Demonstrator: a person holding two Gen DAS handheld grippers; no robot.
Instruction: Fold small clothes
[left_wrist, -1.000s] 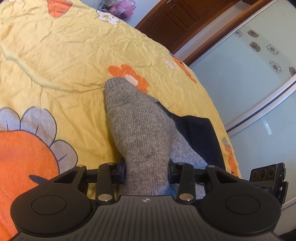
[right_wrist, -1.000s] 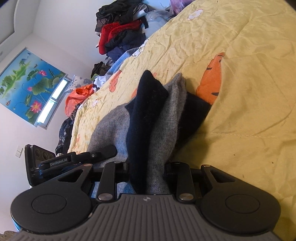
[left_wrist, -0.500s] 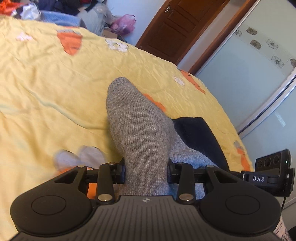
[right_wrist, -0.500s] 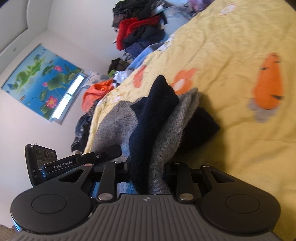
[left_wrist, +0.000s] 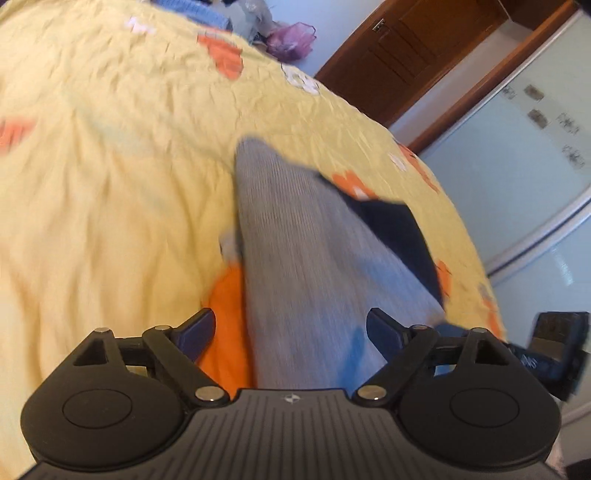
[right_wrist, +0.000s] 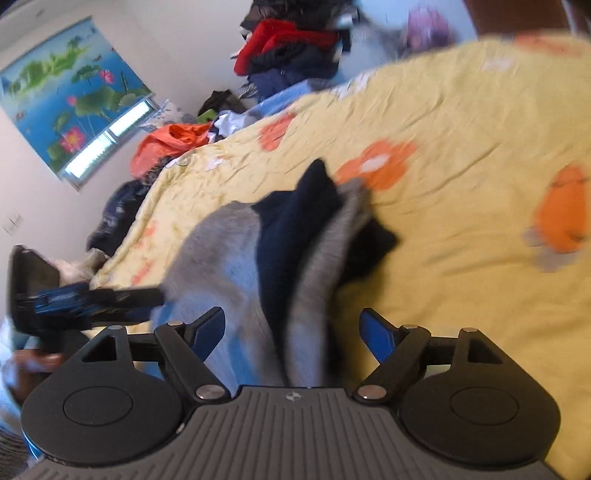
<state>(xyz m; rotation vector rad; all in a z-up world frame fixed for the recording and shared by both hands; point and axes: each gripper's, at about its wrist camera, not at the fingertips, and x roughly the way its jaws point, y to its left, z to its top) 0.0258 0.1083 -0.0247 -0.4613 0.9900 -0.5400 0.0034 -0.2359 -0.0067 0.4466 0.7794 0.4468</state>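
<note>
Grey sock (left_wrist: 295, 258), yellow bedspread (left_wrist: 110, 184) — both jaws opening

Left gripper (left_wrist: 290, 330) jaws opening, grey sock (left_wrist: 295, 251) between, yellow bedspread (left_wrist: 110, 184)

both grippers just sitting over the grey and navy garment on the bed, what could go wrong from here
1. Both the left gripper and right gripper are opening with the grey and navy garment still between their fingers, untouched by the pads. The loose layers could slump and undo the fold.
2. The navy layer sticks out past the grey one, so the stack may land uneven on the yellow bedspread.
3. The fabric could snag on a finger as the hands draw back.
</note>
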